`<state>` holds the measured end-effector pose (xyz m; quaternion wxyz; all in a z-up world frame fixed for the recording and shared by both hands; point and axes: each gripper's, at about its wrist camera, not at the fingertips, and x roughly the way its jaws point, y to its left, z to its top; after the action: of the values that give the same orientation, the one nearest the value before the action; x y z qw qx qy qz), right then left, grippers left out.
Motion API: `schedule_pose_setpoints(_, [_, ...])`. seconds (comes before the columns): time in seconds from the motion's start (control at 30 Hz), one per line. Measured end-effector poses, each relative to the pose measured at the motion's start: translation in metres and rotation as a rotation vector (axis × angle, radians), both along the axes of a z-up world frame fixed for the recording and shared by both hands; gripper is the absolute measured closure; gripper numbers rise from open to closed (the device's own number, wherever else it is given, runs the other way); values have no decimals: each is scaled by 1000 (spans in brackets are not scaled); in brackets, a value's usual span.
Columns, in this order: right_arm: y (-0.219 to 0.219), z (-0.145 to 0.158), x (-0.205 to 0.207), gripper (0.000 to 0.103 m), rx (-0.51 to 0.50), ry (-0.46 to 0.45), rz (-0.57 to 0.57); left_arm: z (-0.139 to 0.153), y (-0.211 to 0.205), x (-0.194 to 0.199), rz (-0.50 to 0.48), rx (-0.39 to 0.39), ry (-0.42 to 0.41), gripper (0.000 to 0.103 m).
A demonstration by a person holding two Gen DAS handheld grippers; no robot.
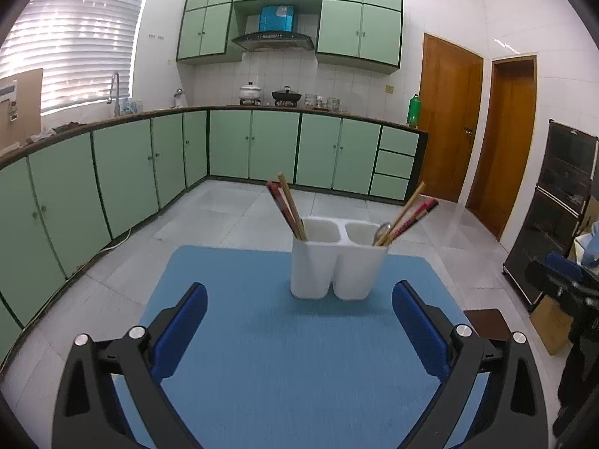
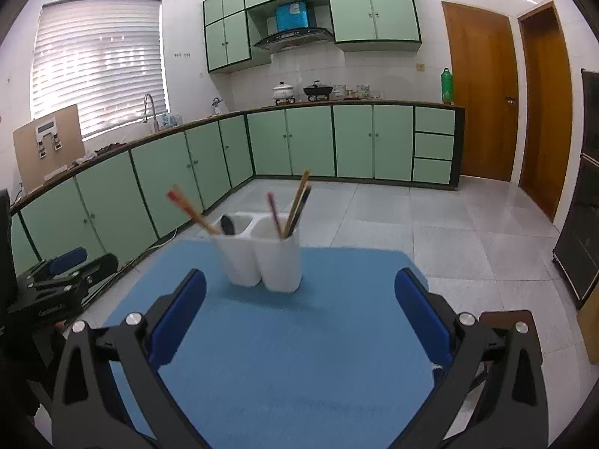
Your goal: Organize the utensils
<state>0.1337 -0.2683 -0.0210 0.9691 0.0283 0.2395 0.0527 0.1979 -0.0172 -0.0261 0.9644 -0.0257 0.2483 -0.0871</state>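
both grippers, left [image 1: 299, 312] and right [image 2: 299, 299], gape empty. chopsticks [image 1: 290, 207] in holder [image 1: 337, 273]: light, stiff, slippery; pinch the exposed upper shafts.

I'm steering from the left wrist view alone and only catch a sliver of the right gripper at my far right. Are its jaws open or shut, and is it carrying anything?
Observer: The right gripper has its jaws wide open, with nothing between them and only the blue mat below.
Operator: What is it aimed at?
Observer: The white holder, which stands slightly left of centre between its jaws, toward the mat's far edge.
Operator: And where does my gripper sit, seen from there?
Observer: The left gripper appears at the far left, beyond the mat's left edge rather than over it.
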Motion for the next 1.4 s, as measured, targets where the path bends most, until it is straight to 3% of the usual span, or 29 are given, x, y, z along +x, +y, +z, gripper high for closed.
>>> schedule_pose_setpoints(0.7, [31,38,-53,5,-20,-78,67,42,-1,-73,-23,21,-136,6])
schedule_pose_setpoints(1.4, [47,44,-69,5,-48,-97,81,47,-6,-93,-30,18,-168,6])
